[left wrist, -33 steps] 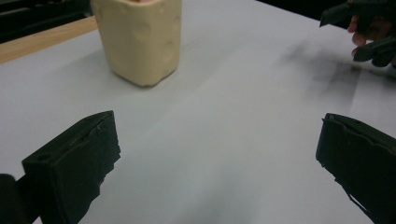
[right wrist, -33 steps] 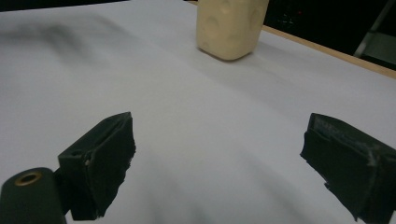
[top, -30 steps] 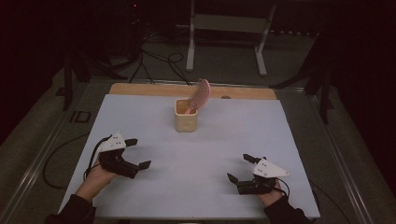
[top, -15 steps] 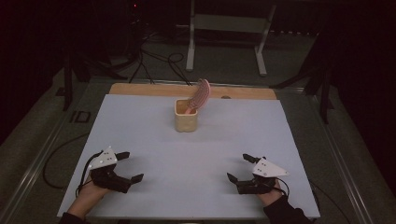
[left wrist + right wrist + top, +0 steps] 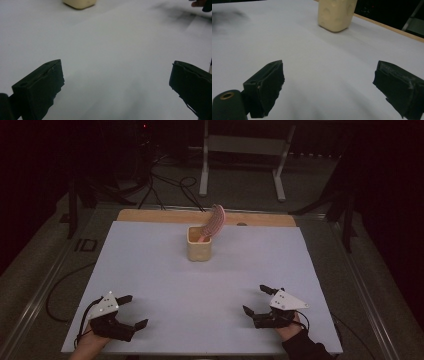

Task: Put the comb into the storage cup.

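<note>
A cream-coloured cup (image 5: pixel 199 248) stands near the back middle of the white table (image 5: pixel 210 285), and a pink slotted utensil (image 5: pixel 214 222) leans out of it to the right. My left gripper (image 5: pixel 134 311) rests at the front left corner, open and holding nothing. My right gripper (image 5: pixel 256 299) sits at the front right, also open and holding nothing. Both point toward the table's middle. In the left gripper view the cup's base (image 5: pixel 79 3) is far ahead between the wide-apart jaws. In the right gripper view the cup (image 5: pixel 336 13) stands ahead, a little right of centre.
A wooden strip (image 5: pixel 200 216) runs along the table's far edge. Behind it are cables (image 5: pixel 165 185) and a metal stand (image 5: pixel 240 155) on the floor. A wide stretch of white surface lies between the grippers and the cup.
My left gripper has drawn back toward the front left corner of the table. The right gripper has stayed where it was.
</note>
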### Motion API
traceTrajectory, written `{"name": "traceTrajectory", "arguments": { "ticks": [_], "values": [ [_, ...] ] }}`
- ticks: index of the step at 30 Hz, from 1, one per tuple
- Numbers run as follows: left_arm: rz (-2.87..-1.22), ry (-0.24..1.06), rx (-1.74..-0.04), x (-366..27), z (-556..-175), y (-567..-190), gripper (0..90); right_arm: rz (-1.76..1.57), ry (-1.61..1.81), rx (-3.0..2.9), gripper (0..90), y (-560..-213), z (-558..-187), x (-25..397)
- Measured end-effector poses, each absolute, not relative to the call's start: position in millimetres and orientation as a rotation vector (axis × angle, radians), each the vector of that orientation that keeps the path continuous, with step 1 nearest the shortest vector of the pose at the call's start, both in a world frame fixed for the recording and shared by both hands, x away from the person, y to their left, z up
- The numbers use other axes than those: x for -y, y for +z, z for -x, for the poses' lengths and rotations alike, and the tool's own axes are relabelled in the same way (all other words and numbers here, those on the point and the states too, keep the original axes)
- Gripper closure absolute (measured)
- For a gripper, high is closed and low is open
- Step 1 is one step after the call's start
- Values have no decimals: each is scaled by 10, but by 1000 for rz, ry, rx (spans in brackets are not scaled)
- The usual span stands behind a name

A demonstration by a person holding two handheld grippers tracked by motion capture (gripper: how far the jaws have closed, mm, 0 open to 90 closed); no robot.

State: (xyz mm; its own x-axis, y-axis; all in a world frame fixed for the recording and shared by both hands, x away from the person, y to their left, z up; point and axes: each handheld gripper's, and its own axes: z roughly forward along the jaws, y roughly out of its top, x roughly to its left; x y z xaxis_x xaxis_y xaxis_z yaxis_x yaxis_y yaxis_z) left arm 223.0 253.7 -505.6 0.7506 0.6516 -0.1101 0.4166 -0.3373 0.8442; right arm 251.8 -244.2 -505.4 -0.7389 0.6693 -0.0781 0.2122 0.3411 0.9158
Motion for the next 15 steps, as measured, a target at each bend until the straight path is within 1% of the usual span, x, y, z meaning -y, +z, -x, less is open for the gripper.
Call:
{"name": "traceTrajectory", "arguments": {
  "ticks": [9,15],
  "values": [
    [-1926,361,-876,-2625,-2105,-5075,0,-772,1378,-2168,87,-5054,-2515,2443],
    [-1954,386,-874,-2587,-2110,-5081,0,-770,1381,-2170,87,-5054,-2512,2441]
  ]
}}
